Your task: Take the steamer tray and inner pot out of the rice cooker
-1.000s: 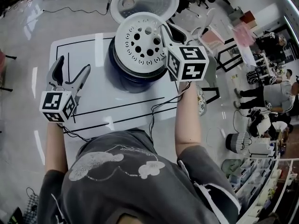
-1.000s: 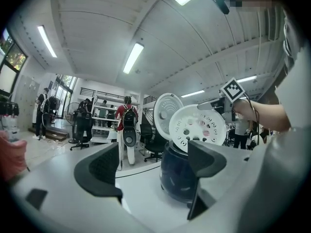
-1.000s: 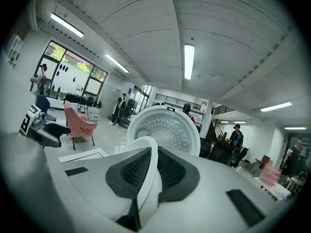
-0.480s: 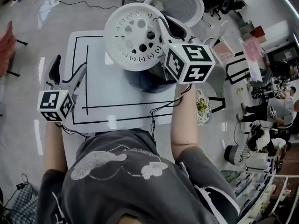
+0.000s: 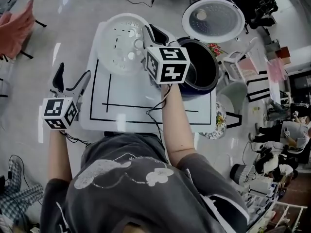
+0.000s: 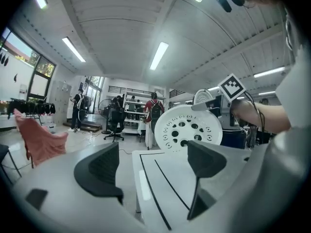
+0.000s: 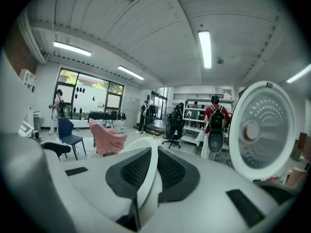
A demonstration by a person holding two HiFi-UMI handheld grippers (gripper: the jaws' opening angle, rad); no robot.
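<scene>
The white perforated steamer tray (image 5: 119, 42) hangs tilted over the far left part of the white table (image 5: 146, 114). My right gripper (image 5: 149, 34) is shut on its rim. In the right gripper view the thin white tray rim (image 7: 147, 181) stands edge-on between the black pads. The dark rice cooker (image 5: 200, 68) stands at the table's far right with its lid (image 5: 213, 20) swung open; its mouth is dark, and I cannot tell the inner pot from the body. My left gripper (image 5: 72, 76) is open and holds nothing at the table's left edge. From there the steamer tray (image 6: 187, 129) shows ahead.
Black lines mark out a rectangle on the table. A pink draped chair (image 5: 17, 25) stands far left. White stools (image 5: 240, 57) and a patterned dish (image 5: 219, 121) sit to the table's right. Cables trail from both grippers. People stand in the background.
The right gripper has carried the steamer tray from above the rice cooker leftward to over the table's far left. The cooker's mouth is now uncovered. The left gripper stays open at the left edge.
</scene>
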